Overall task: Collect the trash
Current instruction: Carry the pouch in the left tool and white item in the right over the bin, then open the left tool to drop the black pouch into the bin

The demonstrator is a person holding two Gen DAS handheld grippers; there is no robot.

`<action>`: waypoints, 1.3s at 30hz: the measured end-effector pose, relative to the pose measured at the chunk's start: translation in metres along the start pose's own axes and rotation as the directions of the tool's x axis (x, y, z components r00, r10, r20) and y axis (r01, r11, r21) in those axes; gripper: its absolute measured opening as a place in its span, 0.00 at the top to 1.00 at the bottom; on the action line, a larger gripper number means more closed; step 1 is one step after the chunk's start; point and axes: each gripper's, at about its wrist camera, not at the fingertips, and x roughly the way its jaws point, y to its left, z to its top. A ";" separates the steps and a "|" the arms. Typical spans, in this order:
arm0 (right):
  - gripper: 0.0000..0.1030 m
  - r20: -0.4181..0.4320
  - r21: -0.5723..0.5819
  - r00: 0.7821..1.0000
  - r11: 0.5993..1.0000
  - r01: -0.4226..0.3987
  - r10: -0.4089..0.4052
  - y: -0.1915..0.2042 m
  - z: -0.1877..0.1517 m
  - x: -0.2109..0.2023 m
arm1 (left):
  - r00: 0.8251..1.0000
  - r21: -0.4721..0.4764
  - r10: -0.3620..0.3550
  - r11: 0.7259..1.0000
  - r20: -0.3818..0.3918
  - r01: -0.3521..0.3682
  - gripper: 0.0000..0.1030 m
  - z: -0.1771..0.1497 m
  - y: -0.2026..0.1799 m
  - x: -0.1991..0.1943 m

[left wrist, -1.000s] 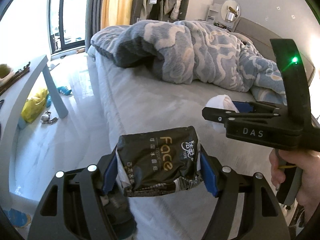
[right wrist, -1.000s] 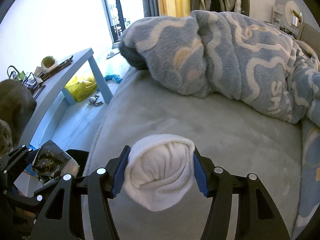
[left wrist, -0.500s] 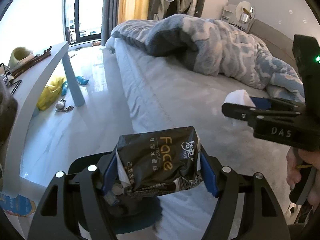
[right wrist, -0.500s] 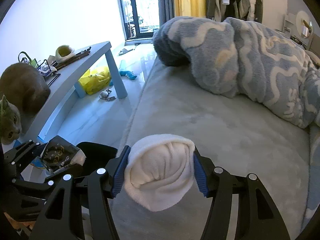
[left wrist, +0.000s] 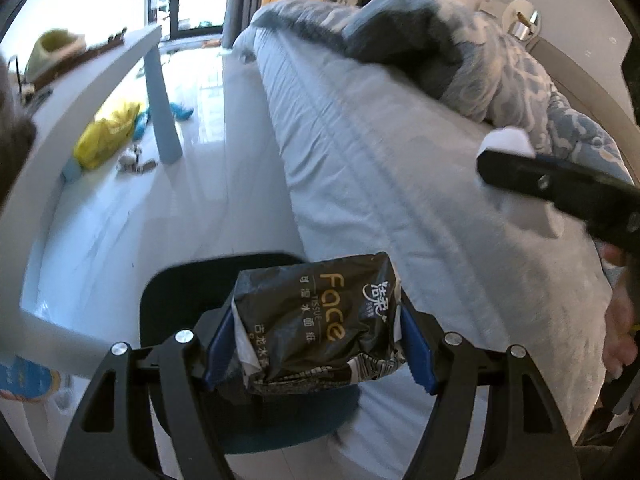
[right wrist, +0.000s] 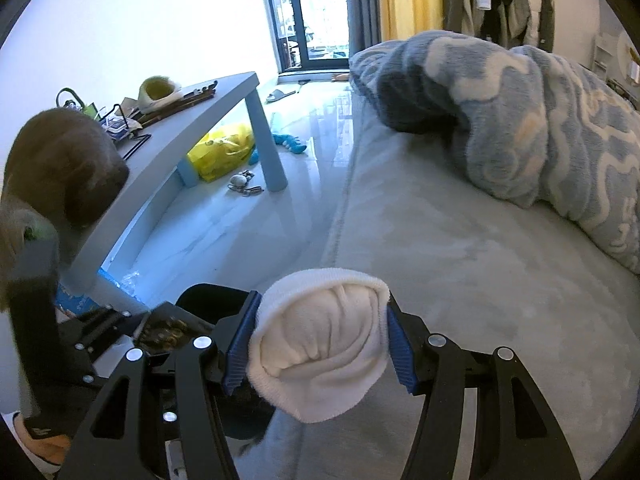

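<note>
My left gripper (left wrist: 316, 344) is shut on a crumpled black tissue packet (left wrist: 320, 320) printed "Face". It holds the packet over a dark round bin (left wrist: 192, 292) on the floor beside the bed. My right gripper (right wrist: 318, 348) is shut on a rolled white sock (right wrist: 320, 344) above the bed's edge. The bin (right wrist: 212, 300) and the packet (right wrist: 168, 328) show at lower left in the right wrist view. The right gripper (left wrist: 560, 188) with the sock (left wrist: 506, 140) shows at the right in the left wrist view.
A grey bed (right wrist: 460, 248) carries a blue patterned blanket (right wrist: 520, 120). A light blue table (right wrist: 200, 128) stands at left with clutter and a cat (right wrist: 60, 168) on it. A yellow bag (right wrist: 224, 148) and small toys lie on the floor beneath it.
Both grippers have moved left and down, off the bed toward the floor. The dark bin has come into view under the left gripper. Both grips are unchanged.
</note>
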 end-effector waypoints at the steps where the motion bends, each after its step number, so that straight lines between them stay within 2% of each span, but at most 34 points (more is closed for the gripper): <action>1: 0.42 -0.002 -0.002 1.000 1.000 -0.005 0.005 0.004 0.001 0.002 | 1.000 -0.008 0.001 1.000 -0.013 -0.002 0.29 -0.003 0.005 0.003; 12: 0.42 -0.031 -0.045 0.999 0.998 -0.039 0.038 0.042 0.003 0.018 | 0.988 -0.029 0.051 0.998 -0.149 -0.056 0.29 -0.035 0.042 0.038; 18: 0.42 -0.066 -0.076 0.997 0.996 -0.054 0.049 0.064 0.000 0.030 | 0.981 -0.043 0.062 0.997 -0.183 -0.070 0.28 -0.046 0.054 0.043; 22: 0.42 -0.092 -0.089 0.995 0.994 -0.057 0.049 0.074 -0.004 0.041 | 0.980 -0.056 0.062 0.996 -0.187 -0.074 0.28 -0.049 0.062 0.041; 27: 0.42 -0.112 -0.099 0.993 0.994 -0.047 0.036 0.082 -0.005 0.052 | 0.981 -0.086 0.048 0.994 -0.186 -0.065 0.19 -0.051 0.074 0.040; 34: 0.42 -0.158 -0.112 0.987 0.993 -0.045 0.027 0.089 -0.012 0.071 | 0.989 -0.093 0.024 0.995 -0.148 -0.038 0.19 -0.048 0.081 0.024; 39: 0.42 -0.194 -0.113 0.981 0.992 -0.048 0.025 0.089 -0.020 0.083 | 0.993 -0.084 0.009 0.996 -0.115 -0.019 0.25 -0.043 0.083 0.014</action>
